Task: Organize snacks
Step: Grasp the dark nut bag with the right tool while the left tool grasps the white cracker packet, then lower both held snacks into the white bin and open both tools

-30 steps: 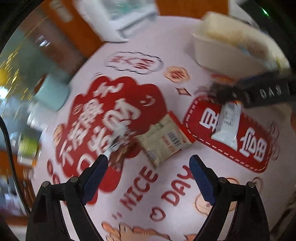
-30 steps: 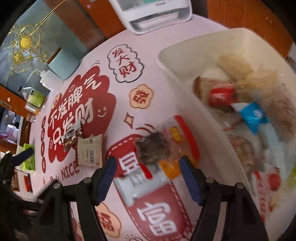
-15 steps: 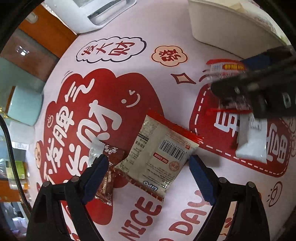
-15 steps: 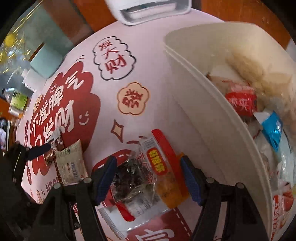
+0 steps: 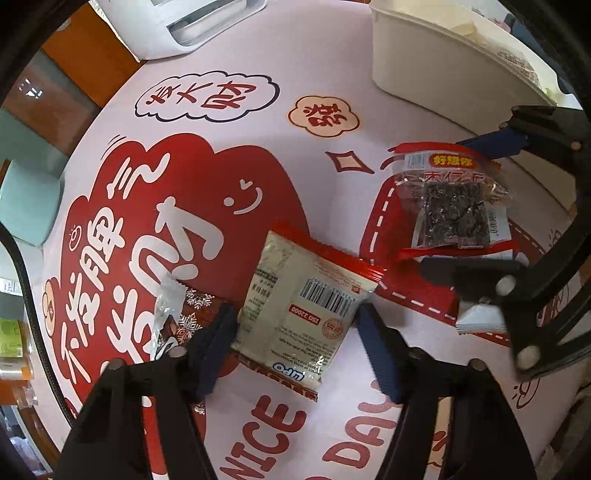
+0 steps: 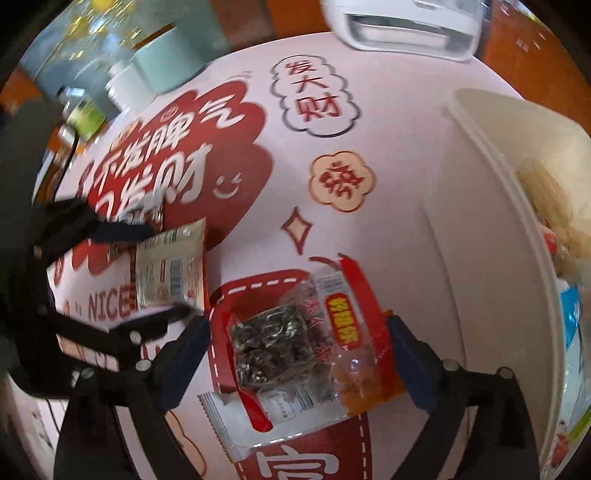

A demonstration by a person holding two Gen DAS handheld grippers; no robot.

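Both tongs stand apart around packets, neither clamped yet. Our left gripper [image 5: 295, 339] has come down in the last second from a blurred, higher view to bracket the cracker packet [image 5: 301, 306], one finger [image 5: 216, 343] just beside its left edge and over the brown snowflake wrapper [image 5: 184, 314], the other [image 5: 376, 350] just beside its right corner. Our right gripper [image 6: 299, 354] has closed in likewise — a second ago the red date packet [image 6: 306, 339] sat ahead of it, now the packet lies between its fingers, resting on a white sachet [image 6: 258, 417].

Outward, the mat [image 5: 295, 74] carries red lettering, and the cream bin [image 6: 498, 258] stands just right of the date packet, already holding several snacks; what they are is hard to tell through the rim blur. A white appliance [image 5: 192, 22] sits at the far edge.

We judge both approaches done — squeezing comes next. The sachet beneath may lift along with the date packet, and the left finger may catch the wrapper.
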